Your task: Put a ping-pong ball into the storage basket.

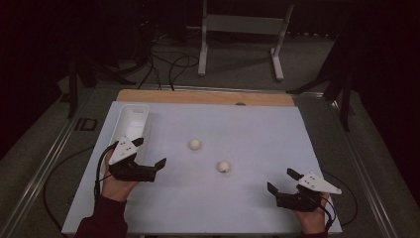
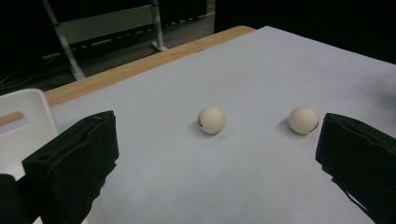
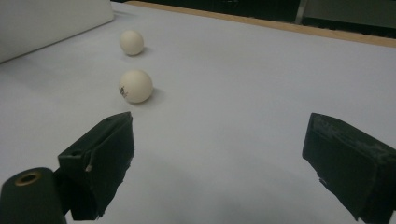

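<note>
Right gripper: the black two-jaw right gripper (image 1: pixel 282 181) sits near the bottom right corner of the tabletop. Its jaws are spread wide with nothing between them, and they aim toward the far left.
Left gripper: the black two-jaw left gripper (image 1: pixel 150 151) sits near the left edge. Its jaws are spread wide too, holding nothing, and they aim toward the right.
Balls: two small, round, smooth cream balls lie near the middle of the tabletop, well apart from both grippers. The nearer ball (image 1: pixel 224 166) has a dark mark on its side. The farther ball (image 1: pixel 194 144) lies up and left of it. Being round, they have no long side.
Tabletop: a flat, pale sheet (image 1: pixel 237 198) covers it, with a bare wood strip (image 1: pixel 198 96) along the far edge.
Tray: one long white plastic tray (image 1: pixel 131 121) lies at the far left corner, its long side running near to far.
</note>
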`<act>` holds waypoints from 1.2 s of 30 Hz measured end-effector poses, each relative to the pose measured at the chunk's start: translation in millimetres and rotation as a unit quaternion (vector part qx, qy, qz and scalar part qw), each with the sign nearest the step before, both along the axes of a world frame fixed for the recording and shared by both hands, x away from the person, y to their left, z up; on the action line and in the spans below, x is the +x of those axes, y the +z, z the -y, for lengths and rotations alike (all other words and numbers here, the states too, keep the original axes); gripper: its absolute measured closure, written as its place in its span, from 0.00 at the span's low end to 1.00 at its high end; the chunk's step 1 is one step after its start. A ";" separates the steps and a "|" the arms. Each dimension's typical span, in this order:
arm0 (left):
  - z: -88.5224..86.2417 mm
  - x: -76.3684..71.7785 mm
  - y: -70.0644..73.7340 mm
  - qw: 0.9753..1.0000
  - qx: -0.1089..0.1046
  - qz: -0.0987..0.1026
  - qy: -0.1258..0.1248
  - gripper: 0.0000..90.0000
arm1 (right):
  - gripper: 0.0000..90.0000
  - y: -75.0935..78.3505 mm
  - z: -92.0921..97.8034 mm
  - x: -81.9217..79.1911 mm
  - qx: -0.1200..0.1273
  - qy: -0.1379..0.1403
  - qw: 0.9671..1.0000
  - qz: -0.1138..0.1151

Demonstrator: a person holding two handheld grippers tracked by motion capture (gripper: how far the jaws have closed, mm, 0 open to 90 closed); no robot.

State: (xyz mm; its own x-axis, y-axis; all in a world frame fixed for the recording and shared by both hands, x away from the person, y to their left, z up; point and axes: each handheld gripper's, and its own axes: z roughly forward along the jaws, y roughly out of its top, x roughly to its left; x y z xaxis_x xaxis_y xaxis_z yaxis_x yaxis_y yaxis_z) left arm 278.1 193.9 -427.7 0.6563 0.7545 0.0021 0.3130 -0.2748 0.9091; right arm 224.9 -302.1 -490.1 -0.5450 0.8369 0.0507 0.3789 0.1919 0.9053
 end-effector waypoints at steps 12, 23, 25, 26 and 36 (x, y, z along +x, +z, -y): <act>18.6 14.2 8.2 1.000 0.010 -0.001 -0.025 0.00 | 0.10 -0.6 1.2 0.6 0.001 0.000 1.000 -0.002; 40.9 28.1 10.8 0.999 0.016 -0.003 -0.049 0.00 | 0.10 -1.9 2.7 1.0 0.001 -0.006 1.000 0.000; 44.2 30.0 11.3 0.998 0.015 -0.003 -0.055 0.00 | 0.10 -1.8 2.6 0.9 0.001 -0.007 1.000 0.000; 45.9 31.1 11.4 0.998 0.014 -0.003 -0.057 0.00 | 0.10 -1.6 2.6 0.9 0.002 -0.007 1.000 0.000; 60.7 41.4 12.3 0.997 0.015 -0.004 -0.074 0.00 | 0.10 -1.6 2.8 0.9 0.001 -0.008 1.000 0.001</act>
